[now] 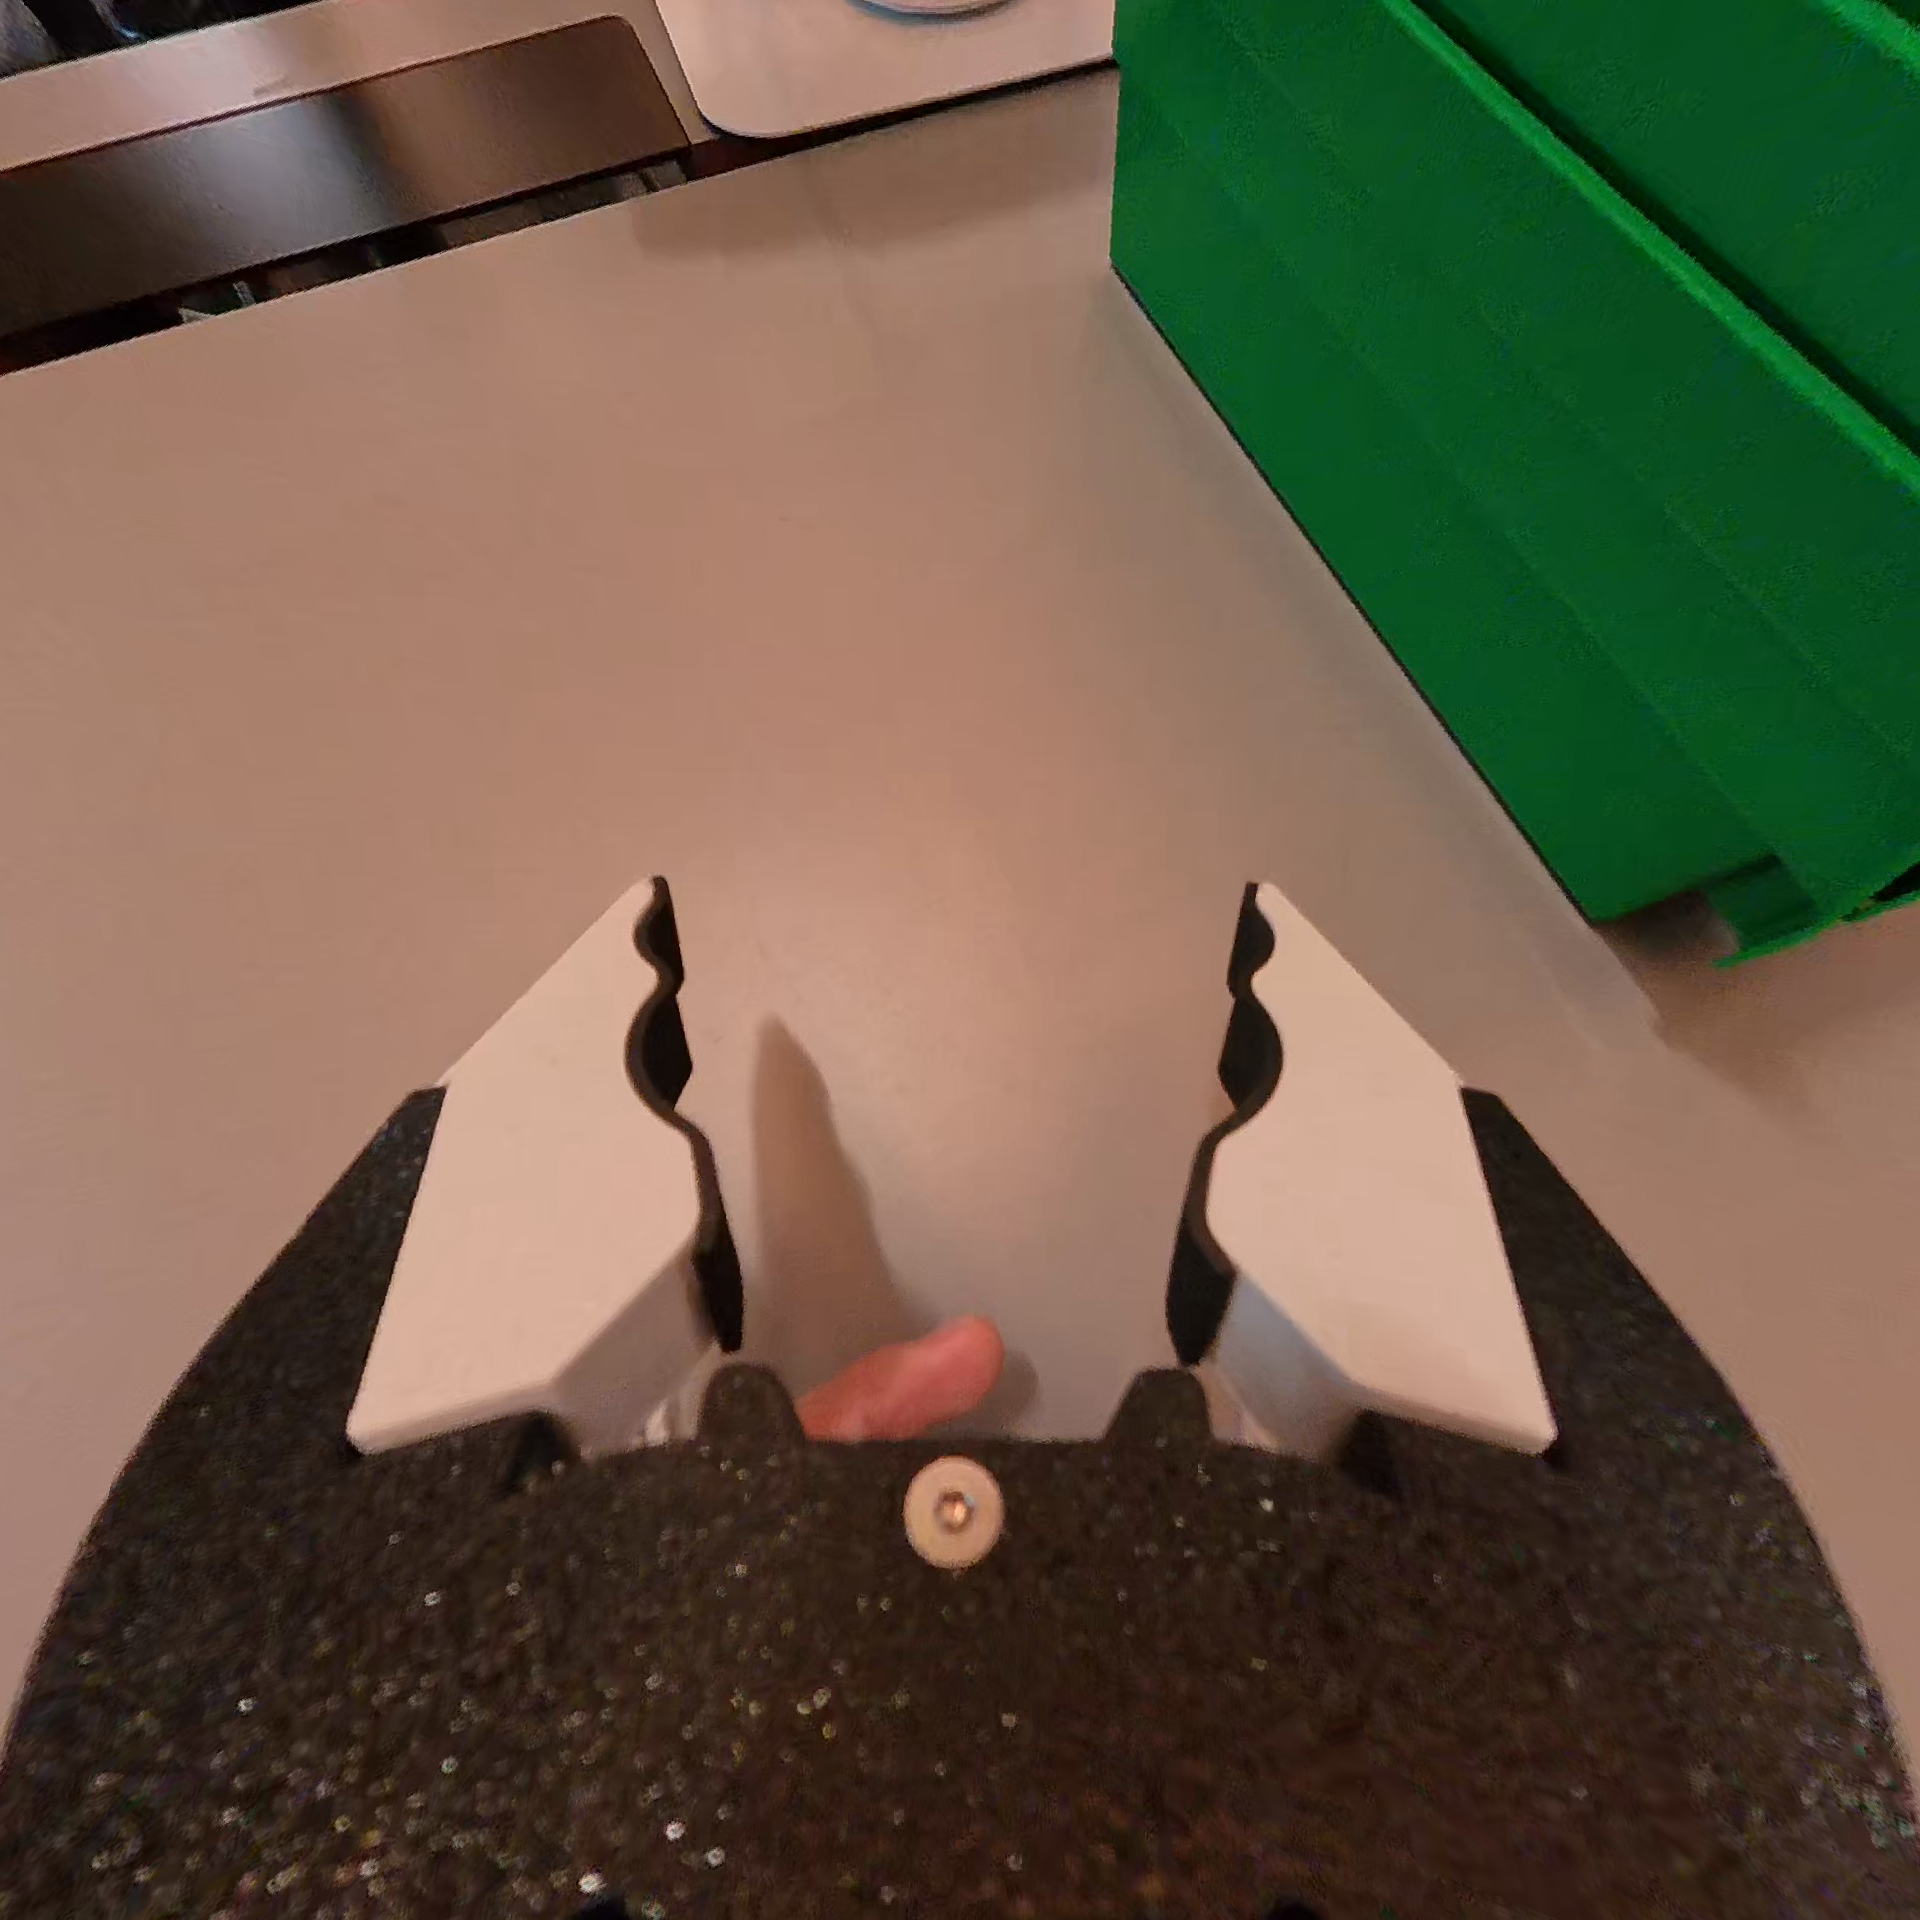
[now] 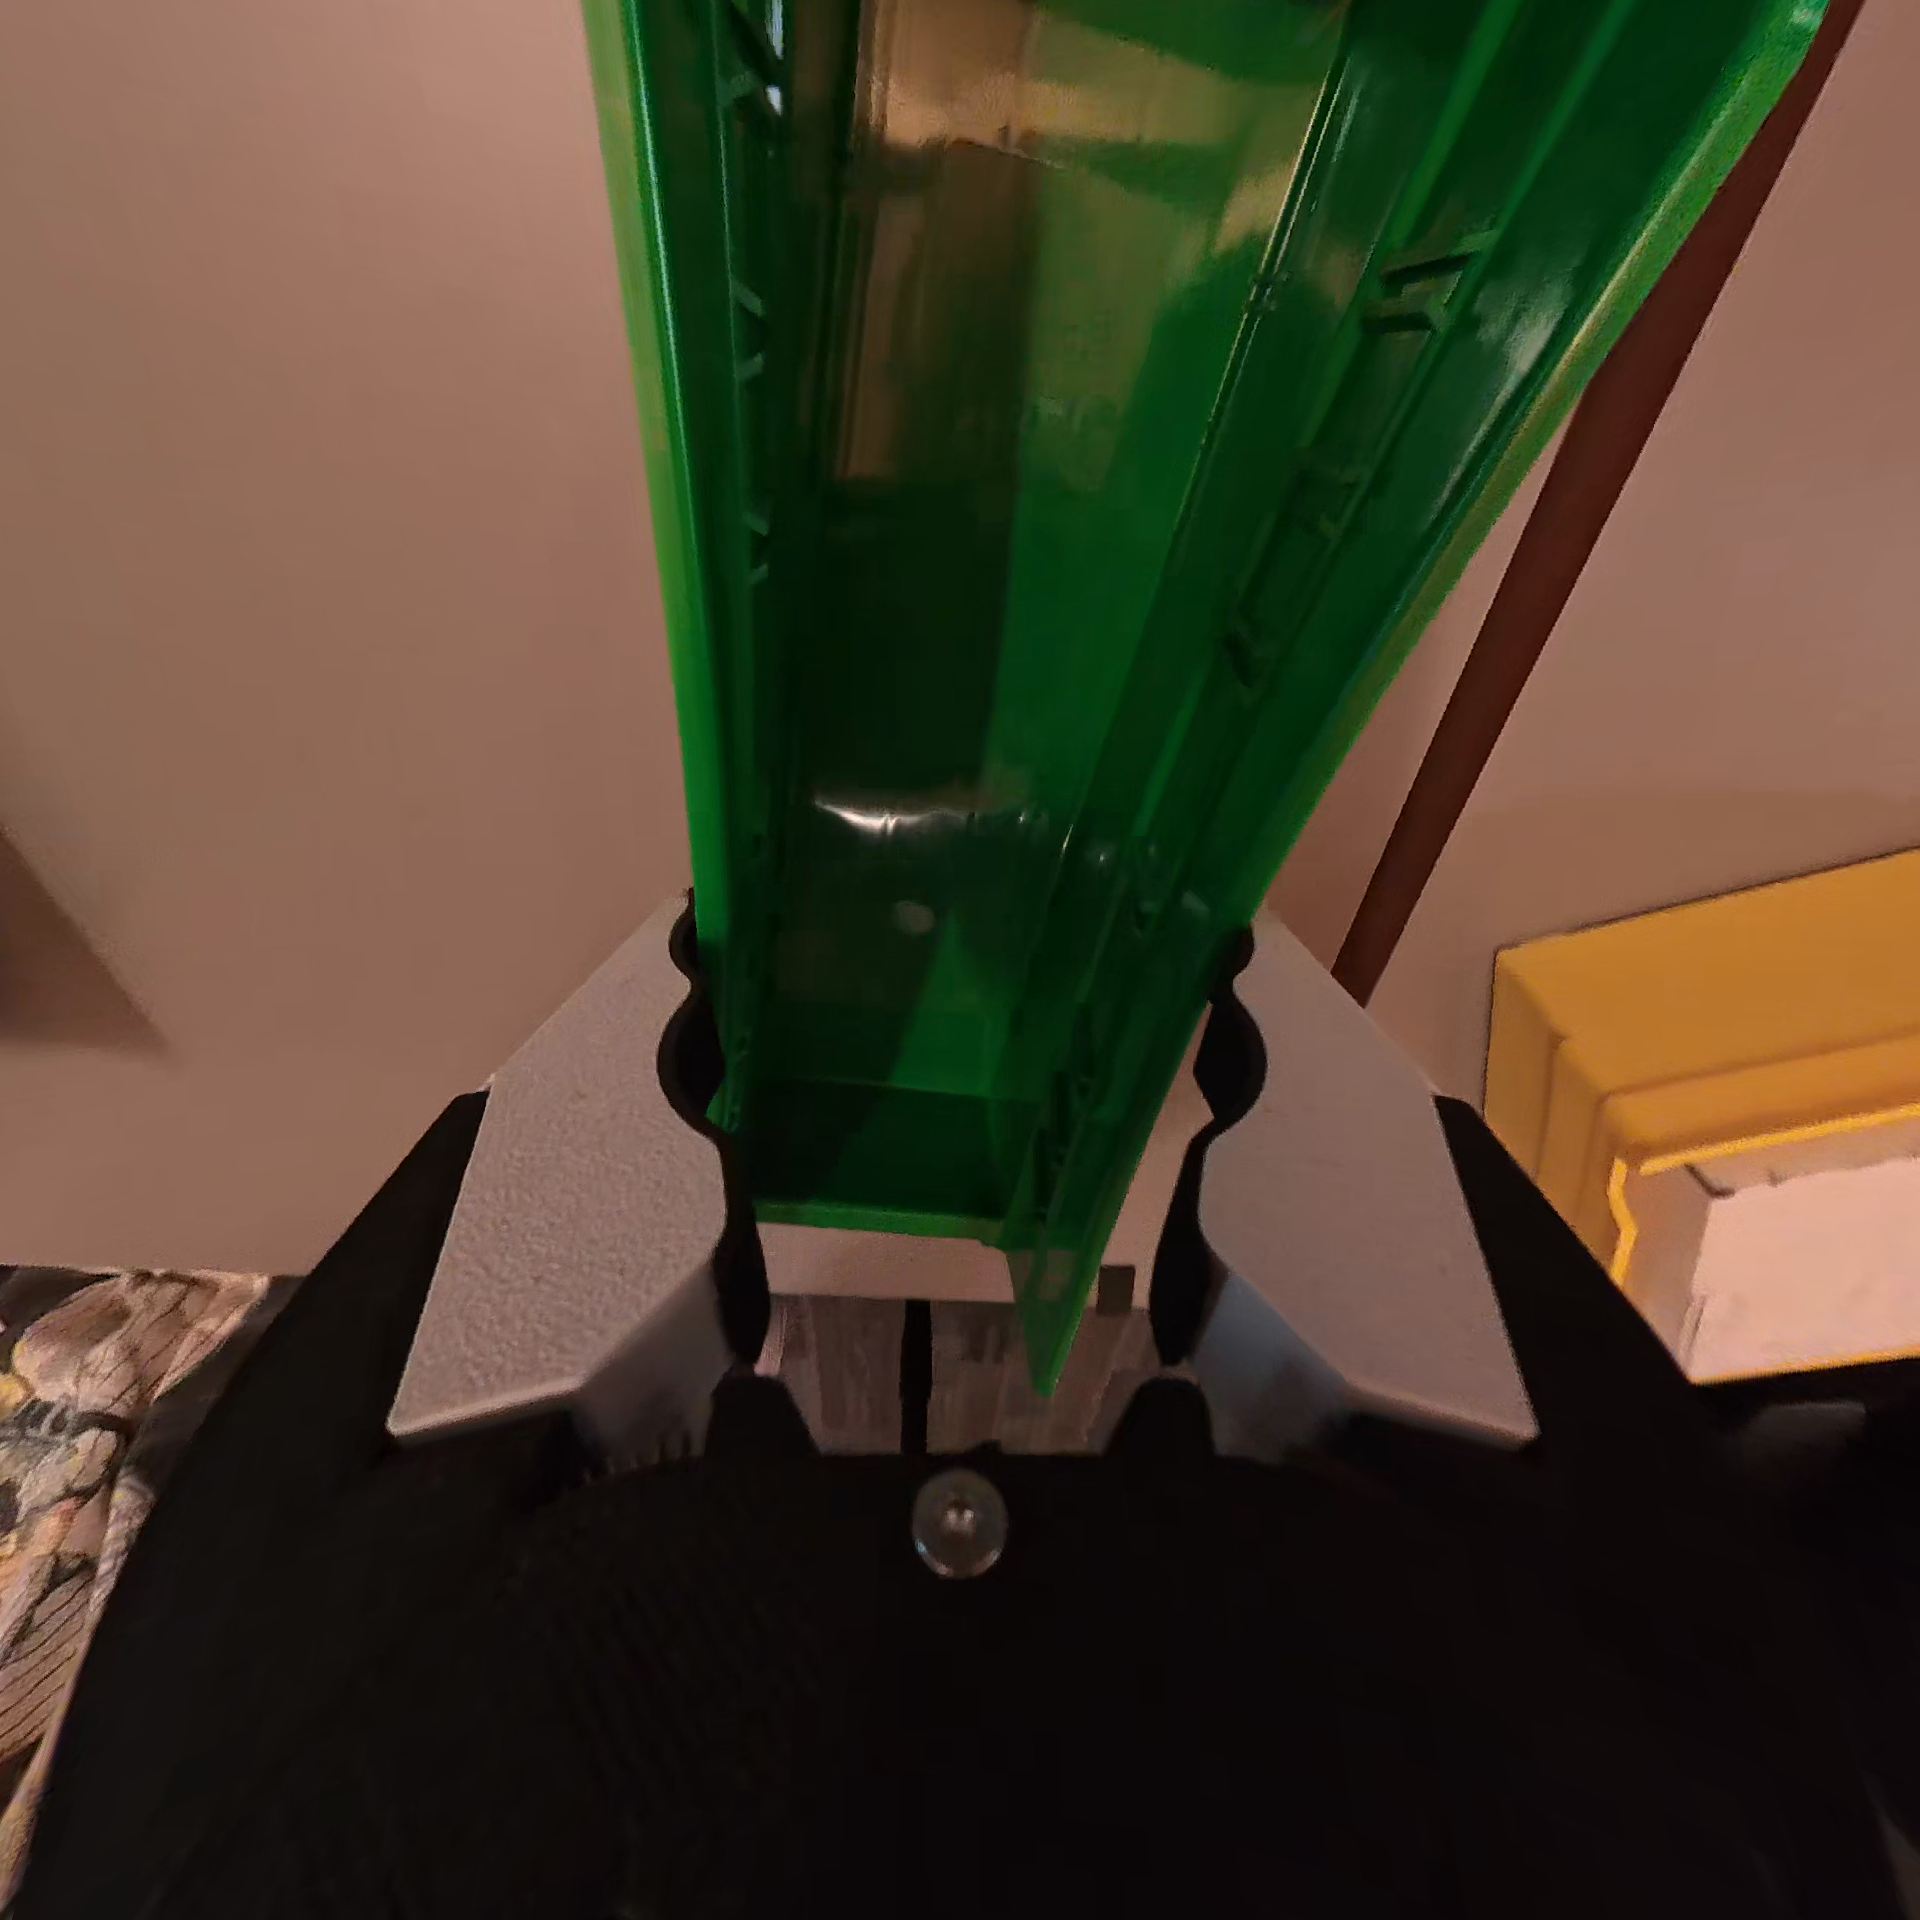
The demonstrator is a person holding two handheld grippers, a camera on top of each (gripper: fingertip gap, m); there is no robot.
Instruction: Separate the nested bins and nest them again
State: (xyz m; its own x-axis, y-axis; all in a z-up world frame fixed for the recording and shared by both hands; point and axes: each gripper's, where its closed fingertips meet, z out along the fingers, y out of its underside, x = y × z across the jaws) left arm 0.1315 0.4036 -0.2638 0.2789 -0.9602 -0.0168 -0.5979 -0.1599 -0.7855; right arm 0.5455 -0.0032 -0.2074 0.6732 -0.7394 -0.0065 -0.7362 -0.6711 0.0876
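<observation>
In the left wrist view my left gripper (image 1: 956, 1122) hangs wide and empty over the table (image 1: 623, 675), the green bins (image 1: 1507, 468) ahead to its right. In the right wrist view my right gripper (image 2: 961, 1132) clamps a green bin (image 2: 966, 623), its long axis running straight ahead.

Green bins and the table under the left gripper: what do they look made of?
Green bins: likely moulded plastic, going by the thin walls, ribbed rim and, in the right wrist view, a glossy, slightly see-through wall. Table: smooth matte beige surface, possibly laminate; the look leaves it open.
</observation>
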